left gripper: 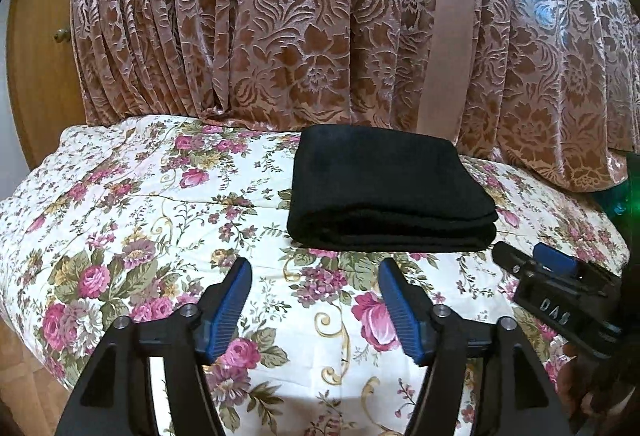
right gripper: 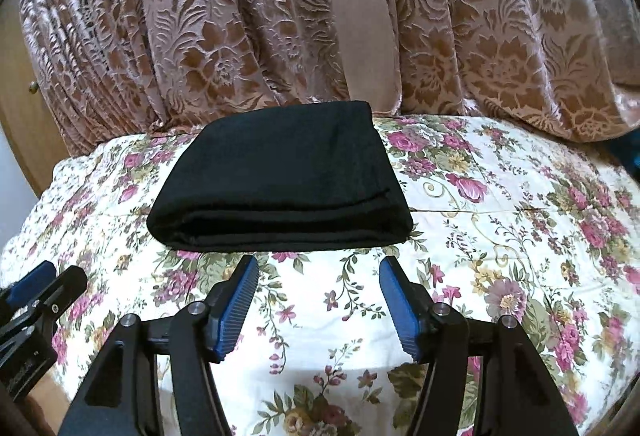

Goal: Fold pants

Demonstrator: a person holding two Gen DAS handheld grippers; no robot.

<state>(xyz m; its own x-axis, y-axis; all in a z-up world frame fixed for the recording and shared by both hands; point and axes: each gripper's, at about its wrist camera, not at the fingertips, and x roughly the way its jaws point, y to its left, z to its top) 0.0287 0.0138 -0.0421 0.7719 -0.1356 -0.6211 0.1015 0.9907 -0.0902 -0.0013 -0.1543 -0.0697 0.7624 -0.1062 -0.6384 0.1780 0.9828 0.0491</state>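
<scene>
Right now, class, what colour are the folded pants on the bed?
Plain black. The pants show best in the right wrist view, against the floral bedspread.

One folded pair of black pants (left gripper: 390,191) lay on one floral bedspread (left gripper: 140,220), with two grippers, left (left gripper: 315,310) and right (right gripper: 318,310), and one patterned curtain (left gripper: 280,15) behind.

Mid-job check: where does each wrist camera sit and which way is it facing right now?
Left wrist: on the left gripper, angled down at the flowered bedspread; folded black pants ahead-right; right gripper shows at right.
Right wrist: on the right gripper, same downward angle; pants ahead-left; left gripper at left.
Shared: pants, bedspread, brown curtain.
</scene>
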